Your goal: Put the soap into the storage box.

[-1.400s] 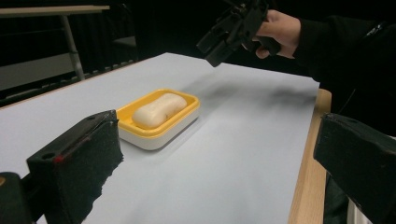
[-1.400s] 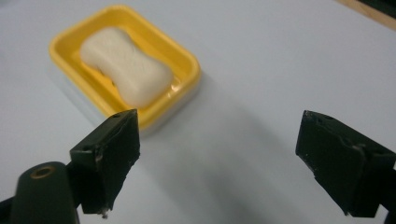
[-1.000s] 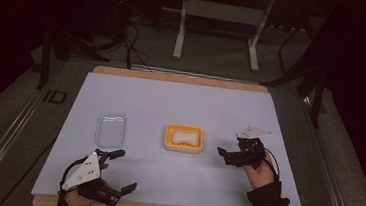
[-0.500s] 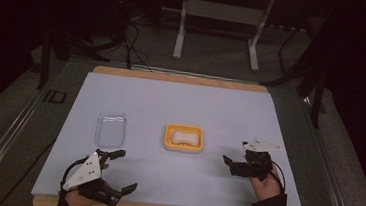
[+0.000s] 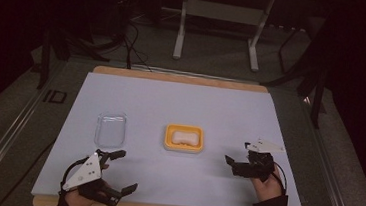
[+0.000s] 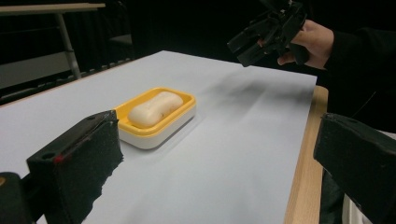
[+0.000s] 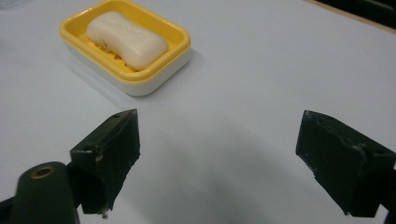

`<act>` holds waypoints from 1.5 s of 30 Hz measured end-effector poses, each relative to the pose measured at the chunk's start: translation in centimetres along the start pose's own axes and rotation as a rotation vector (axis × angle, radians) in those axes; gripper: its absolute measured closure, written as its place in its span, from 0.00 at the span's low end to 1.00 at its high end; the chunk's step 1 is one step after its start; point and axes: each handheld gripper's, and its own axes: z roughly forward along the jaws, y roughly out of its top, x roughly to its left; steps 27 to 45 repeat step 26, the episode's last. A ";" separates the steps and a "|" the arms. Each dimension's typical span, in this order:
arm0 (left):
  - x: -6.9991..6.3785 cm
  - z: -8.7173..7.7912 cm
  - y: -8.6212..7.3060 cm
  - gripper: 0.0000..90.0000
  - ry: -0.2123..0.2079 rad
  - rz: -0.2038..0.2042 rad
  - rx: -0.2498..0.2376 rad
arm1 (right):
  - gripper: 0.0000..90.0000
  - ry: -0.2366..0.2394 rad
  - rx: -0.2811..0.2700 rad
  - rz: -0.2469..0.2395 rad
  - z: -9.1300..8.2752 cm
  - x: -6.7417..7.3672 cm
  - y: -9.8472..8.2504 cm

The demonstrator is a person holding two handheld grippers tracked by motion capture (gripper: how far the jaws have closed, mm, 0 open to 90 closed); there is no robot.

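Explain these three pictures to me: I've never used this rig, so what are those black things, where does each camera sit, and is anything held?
A person holds a two-jaw gripper in each hand. The high view looks down on the table: left gripper near its front edge, right gripper to the right. The other two pictures come from cameras riding on each gripper, looking along its black jaws. On the table lie a clear lid and a yellow soap dish with a bar of soap in it. Both grippers are open and hold nothing.
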 end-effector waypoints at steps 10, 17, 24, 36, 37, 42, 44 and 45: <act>-0.1 0.0 0.1 0.01 -0.008 -0.002 -0.001 | 0.15 0.007 -0.011 0.029 0.0 -0.4 -0.2; -0.1 0.0 0.1 0.01 -0.010 -0.001 0.000 | 0.15 0.003 -0.004 0.030 0.2 -0.6 -0.3; -0.1 0.0 0.1 0.01 -0.009 -0.004 -0.005 | 0.15 -0.006 -0.009 0.028 0.2 -0.6 -0.4; -0.1 0.0 0.1 0.01 -0.010 -0.002 -0.001 | 0.15 -0.001 -0.008 0.027 0.2 -0.6 -0.3; -0.1 0.0 0.1 0.01 -0.010 -0.002 -0.001 | 0.15 -0.001 -0.008 0.027 0.2 -0.6 -0.3; -0.1 0.0 0.1 0.01 -0.010 -0.002 -0.001 | 0.15 -0.001 -0.008 0.027 0.2 -0.6 -0.3; -0.1 0.0 0.1 0.01 -0.010 -0.002 -0.001 | 0.15 -0.001 -0.008 0.027 0.2 -0.6 -0.3; -0.1 0.0 0.1 0.01 -0.010 -0.002 -0.001 | 0.15 -0.001 -0.008 0.027 0.2 -0.6 -0.3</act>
